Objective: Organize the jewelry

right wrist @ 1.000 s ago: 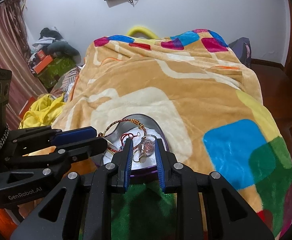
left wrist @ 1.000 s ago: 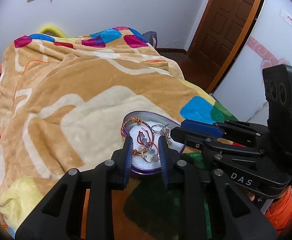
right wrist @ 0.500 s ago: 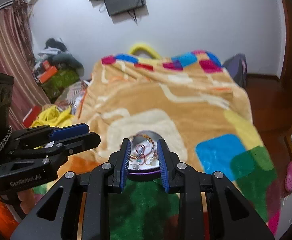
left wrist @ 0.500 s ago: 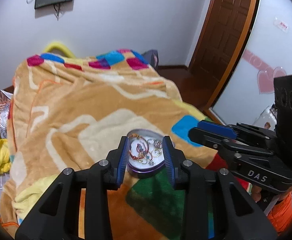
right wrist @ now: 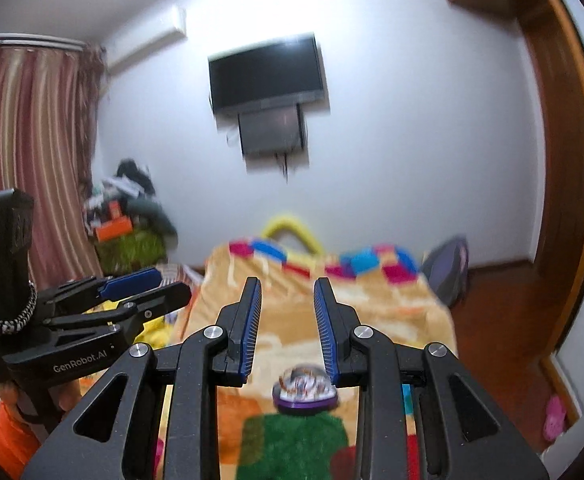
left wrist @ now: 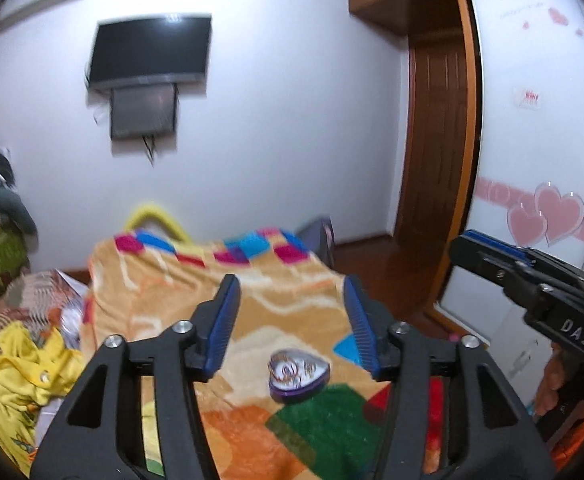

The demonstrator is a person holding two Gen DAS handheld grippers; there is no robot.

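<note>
A purple heart-shaped tin (left wrist: 297, 376) filled with tangled bracelets and rings lies on the patchwork blanket (left wrist: 164, 304), far below both grippers. In the left wrist view my left gripper (left wrist: 290, 284) hangs high above it, jaws opening wide with nothing between them. My right gripper (right wrist: 286, 282) is also raised well above the tin (right wrist: 305, 390), its blue pads (right wrist: 252, 320) a narrow gap apart and empty. Each gripper shows at the edge of the other's view: the right gripper (left wrist: 475, 246) at the right, the left gripper (right wrist: 164, 286) at the left.
The blanket covers a bed that runs back to a white wall with a mounted TV (left wrist: 148, 56). Yellow clothes (left wrist: 16, 360) and clutter lie left of the bed. A wooden door (left wrist: 435, 140) and a backpack (right wrist: 447, 272) are on the right.
Both grippers rose and tilted up away from the tin, which now looks small and distant. The left jaws spread much wider; the right jaws stayed narrowly apart.
</note>
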